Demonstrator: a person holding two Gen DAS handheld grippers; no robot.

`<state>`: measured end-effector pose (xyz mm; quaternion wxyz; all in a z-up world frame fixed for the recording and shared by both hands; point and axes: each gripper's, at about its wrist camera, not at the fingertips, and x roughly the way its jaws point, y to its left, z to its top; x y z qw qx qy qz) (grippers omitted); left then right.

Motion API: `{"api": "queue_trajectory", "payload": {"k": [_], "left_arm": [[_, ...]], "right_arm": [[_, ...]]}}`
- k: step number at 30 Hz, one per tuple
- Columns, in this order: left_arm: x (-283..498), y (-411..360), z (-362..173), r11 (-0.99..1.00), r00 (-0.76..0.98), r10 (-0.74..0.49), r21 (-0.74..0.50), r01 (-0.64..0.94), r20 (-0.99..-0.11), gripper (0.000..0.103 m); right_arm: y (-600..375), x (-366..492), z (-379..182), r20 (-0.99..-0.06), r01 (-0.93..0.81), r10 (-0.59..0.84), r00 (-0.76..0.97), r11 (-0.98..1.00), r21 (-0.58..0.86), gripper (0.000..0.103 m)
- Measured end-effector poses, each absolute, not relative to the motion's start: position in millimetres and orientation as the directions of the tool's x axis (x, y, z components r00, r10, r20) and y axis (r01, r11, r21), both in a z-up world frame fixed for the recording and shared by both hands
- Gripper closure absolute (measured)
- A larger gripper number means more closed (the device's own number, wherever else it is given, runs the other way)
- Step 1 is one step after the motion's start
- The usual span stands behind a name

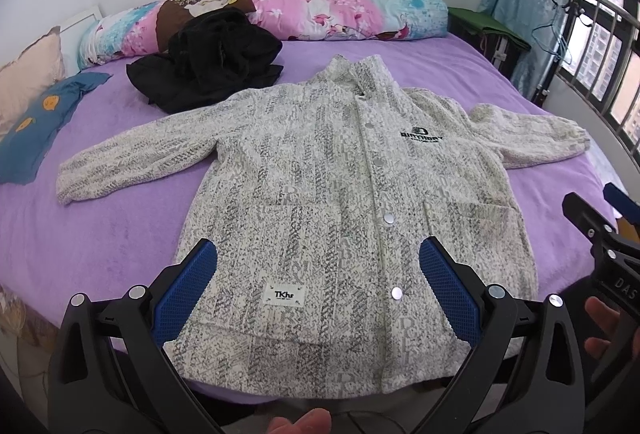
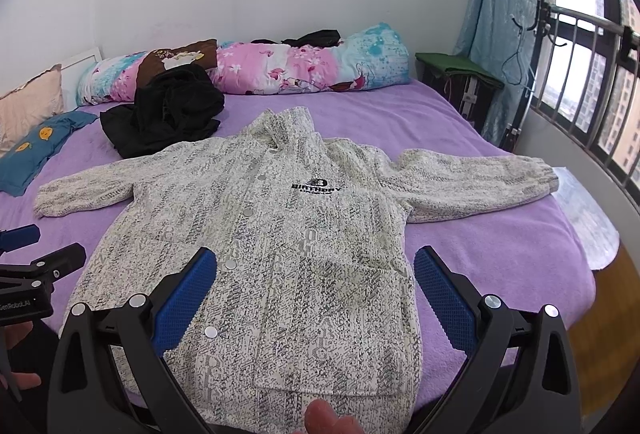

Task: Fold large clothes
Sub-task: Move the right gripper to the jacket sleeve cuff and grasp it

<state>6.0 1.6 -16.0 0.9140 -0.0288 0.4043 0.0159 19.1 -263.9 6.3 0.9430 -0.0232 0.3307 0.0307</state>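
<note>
Because the jacket (image 1: pixel 340 202) lies face up and buttoned on the purple bed (image 1: pixel 100 242), sleeves stretched out to either side and hem toward you at the near edge, it looks laid out ready for a first fold rather than mid-fold. You hold both tools above the hem: the left gripper (image 1: pixel 318 274) hovers over the lower front with its blue fingers (image 1: pixel 188 286) spread wide and nothing between them, and the right gripper (image 2: pixel 316 282) hangs over the pocket side, likewise spread and empty. I'd judge that position lets you reach either the hem corners or the sleeves.

Beyond the collar, a heap of black clothes (image 1: pixel 208 62) sits just beside the jacket's shoulder, perhaps touching it; the view is too distorted to say. A rolled floral quilt (image 1: pixel 340 10) lines the wall behind. No basket or box shows clearly; the dark stand (image 2: pixel 460 82) by the curtain (image 2: pixel 500 14) bears something green, its contents hidden.
</note>
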Motion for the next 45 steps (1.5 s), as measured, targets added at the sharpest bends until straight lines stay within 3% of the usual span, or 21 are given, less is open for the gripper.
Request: {"api": "queue_trajectory", "payload": {"k": [7, 15, 26, 30, 35, 40, 45], "left_arm": [[44.0, -6.7, -23.8, 0.999, 0.671, 0.000, -0.027, -0.029, -0.742, 0.006], [125.0, -41.1, -46.2, 0.996, 0.659, -0.073, -0.082, 0.019, -0.748, 0.006], [252.7, -125.9, -84.0, 0.992, 0.625, -0.128, -0.113, 0.063, -0.770, 0.006], [289.3, -165.3, -95.6, 0.992, 0.644, -0.121, -0.066, 0.109, -0.756, 0.006], [318.9, -196.2, -113.0, 0.988, 0.645, -0.146, -0.075, 0.137, -0.750, 0.006], [343.9, -229.6, -142.4, 0.988, 0.598, -0.124, -0.043, 0.148, -0.791, 0.006], [348.1, -234.6, -178.1, 0.991, 0.535, -0.131, -0.087, 0.106, -0.835, 0.006]], "right_arm": [[-288.4, 49.1, -6.2, -0.646, -0.027, 0.031, 0.763, 1.000, 0.016, 0.006], [-367.8, 121.3, -39.7, -0.751, 0.121, 0.072, 0.657, 0.972, 0.200, 0.006], [-481.6, 199.1, -57.1, -0.731, 0.299, -0.123, 0.671, 0.947, 0.115, 0.006], [-541.9, 236.9, -62.0, -0.736, 0.380, -0.223, 0.639, 0.924, 0.050, 0.006], [-609.4, 267.0, -64.8, -0.693, 0.434, -0.310, 0.651, 0.901, 0.004, 0.006], [-668.1, 291.3, -71.4, -0.695, 0.498, -0.339, 0.634, 0.867, 0.031, 0.006], [-707.0, 303.9, -81.0, -0.694, 0.533, -0.347, 0.631, 0.844, 0.063, 0.006]]}}
